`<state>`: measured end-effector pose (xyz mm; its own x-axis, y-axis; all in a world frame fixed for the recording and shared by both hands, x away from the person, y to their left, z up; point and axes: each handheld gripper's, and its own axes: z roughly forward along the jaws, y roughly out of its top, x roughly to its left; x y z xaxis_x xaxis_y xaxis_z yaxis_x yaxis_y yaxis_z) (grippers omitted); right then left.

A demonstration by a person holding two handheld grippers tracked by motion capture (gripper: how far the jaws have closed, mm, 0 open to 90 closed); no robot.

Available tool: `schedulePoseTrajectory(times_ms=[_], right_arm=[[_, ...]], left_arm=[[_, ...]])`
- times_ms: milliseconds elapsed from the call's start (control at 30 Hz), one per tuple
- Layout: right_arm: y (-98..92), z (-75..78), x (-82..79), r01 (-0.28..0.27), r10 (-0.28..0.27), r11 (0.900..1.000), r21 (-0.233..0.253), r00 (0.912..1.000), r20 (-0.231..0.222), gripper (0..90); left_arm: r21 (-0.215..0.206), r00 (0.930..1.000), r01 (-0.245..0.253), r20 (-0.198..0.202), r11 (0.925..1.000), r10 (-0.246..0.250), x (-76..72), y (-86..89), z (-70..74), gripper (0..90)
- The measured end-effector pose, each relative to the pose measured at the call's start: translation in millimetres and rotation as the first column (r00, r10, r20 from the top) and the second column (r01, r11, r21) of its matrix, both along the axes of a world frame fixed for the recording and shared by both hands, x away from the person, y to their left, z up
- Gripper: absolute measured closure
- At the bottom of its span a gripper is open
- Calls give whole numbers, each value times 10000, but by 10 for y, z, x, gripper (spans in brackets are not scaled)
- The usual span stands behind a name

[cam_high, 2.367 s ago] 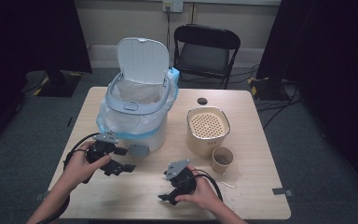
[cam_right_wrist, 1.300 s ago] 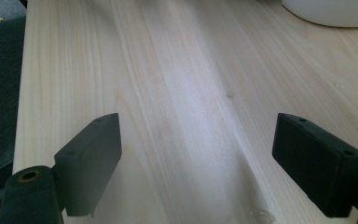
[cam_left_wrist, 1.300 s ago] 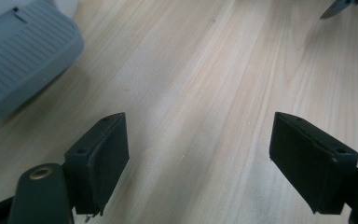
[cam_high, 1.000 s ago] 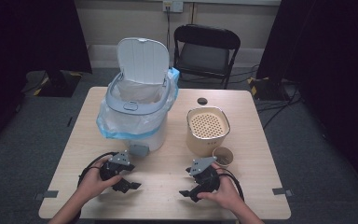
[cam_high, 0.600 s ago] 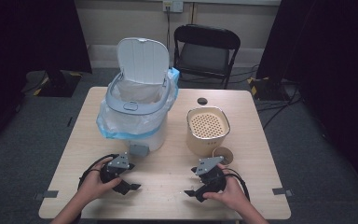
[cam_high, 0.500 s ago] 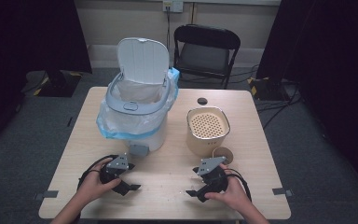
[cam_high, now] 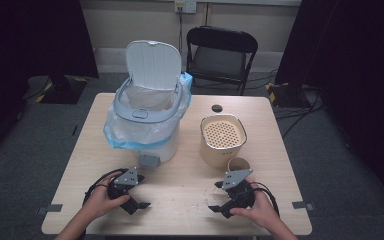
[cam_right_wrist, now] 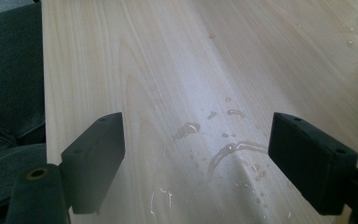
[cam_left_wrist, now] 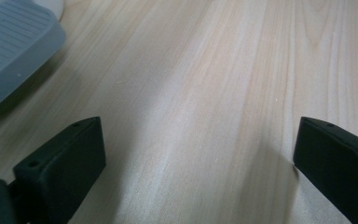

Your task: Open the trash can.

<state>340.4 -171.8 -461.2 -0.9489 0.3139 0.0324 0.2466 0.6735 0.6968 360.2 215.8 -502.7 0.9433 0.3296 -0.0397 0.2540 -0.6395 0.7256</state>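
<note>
We hold the left gripper (cam_high: 139, 204) & right gripper (cam_high: 216, 208) low by the desk's (cam_high: 180, 175) near edge, both w/ jaws wide apart, holding nothing. A paper cup (cam_high: 238, 165) stands just past the right one, touching the cream pot (cam_high: 223, 140).

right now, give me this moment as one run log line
left gripper: open, low over table | right gripper: open, low over table, wet drops ahead | bin: lid up | paper cup: untouched

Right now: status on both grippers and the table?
Left gripper open, empty, low over table. Right gripper open, empty; liquid droplets on the wood between its jaws. Paper cup just beyond right gripper; bin lid up.
</note>
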Motion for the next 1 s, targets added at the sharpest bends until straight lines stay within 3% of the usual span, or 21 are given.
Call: schedulePoseTrajectory(times_ms=[567, 833, 1000], right_arm=[[-138, 2, -121, 83, -82, 10000, 52, 9997, -235, 159], [-387, 20, -190, 466, -469, 9988, -136, 9986, -230, 157], [-571, 47, -200, 927, -925, 9956, 92, 9955, -211, 158]], left_arm=[[100, 9998, 56, 176, 9999, -58, -12, -11, -7, 0], [108, 9998, 53, 177, 9999, -55, -13, -11, -6, 0], [110, 9998, 57, 170, 9999, -59, -13, -11, -6, 0]])
